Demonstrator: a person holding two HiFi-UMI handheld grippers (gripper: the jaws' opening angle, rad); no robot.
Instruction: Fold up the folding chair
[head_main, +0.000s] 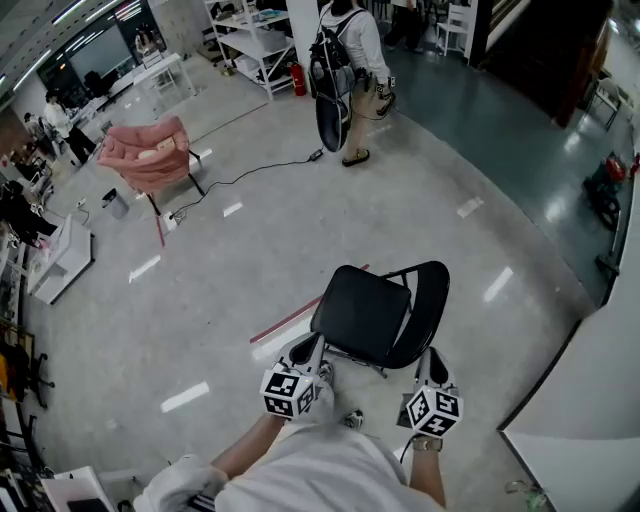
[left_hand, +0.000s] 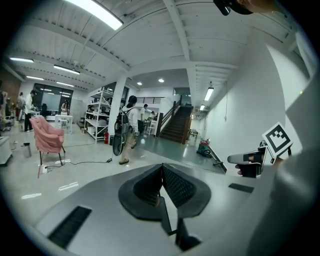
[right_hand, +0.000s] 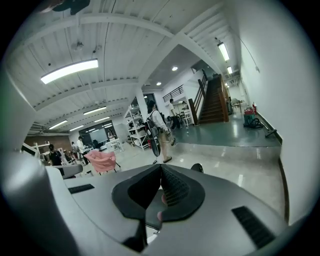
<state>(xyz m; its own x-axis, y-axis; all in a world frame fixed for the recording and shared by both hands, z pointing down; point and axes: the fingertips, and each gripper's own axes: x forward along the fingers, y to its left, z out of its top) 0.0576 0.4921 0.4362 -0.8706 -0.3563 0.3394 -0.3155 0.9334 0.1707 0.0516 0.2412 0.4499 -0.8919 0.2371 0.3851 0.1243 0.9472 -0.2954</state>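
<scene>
At the far left edge of the head view, a low white cabinet (head_main: 62, 262) stands against the side of the room, with a pink armchair (head_main: 148, 152) beyond it. A black cable (head_main: 250, 172) trails from near the armchair's legs across the pale floor (head_main: 400, 210) towards a person with a backpack (head_main: 348, 60), who is well apart from the work. Between these and the near foreground the floor lies broad and bare, and a thin red strip (head_main: 290, 320) runs slantwise up to the chair's left side.

The left gripper (head_main: 306, 352) reaches forward with its tip just beside the near left corner of the seat; whether it touches cannot be told. In the left gripper view its jaws (left_hand: 162, 167) are pressed together with nothing between them.

The folding chair (head_main: 362, 312) stands unfolded on the floor in the lower middle. Its black seat is flat and its curved backrest rises on the right and far side. There is open floor to its left and beyond it.

The right gripper (head_main: 433, 360) sits just beside the lower end of the backrest, on the chair's right. Its jaws (right_hand: 161, 167) are likewise closed on nothing, and the top of the backrest (right_hand: 197, 168) shows just past them.

To the right the room narrows: a white wall panel (head_main: 590, 400) cuts in along the lower right edge, near the right gripper.
</scene>
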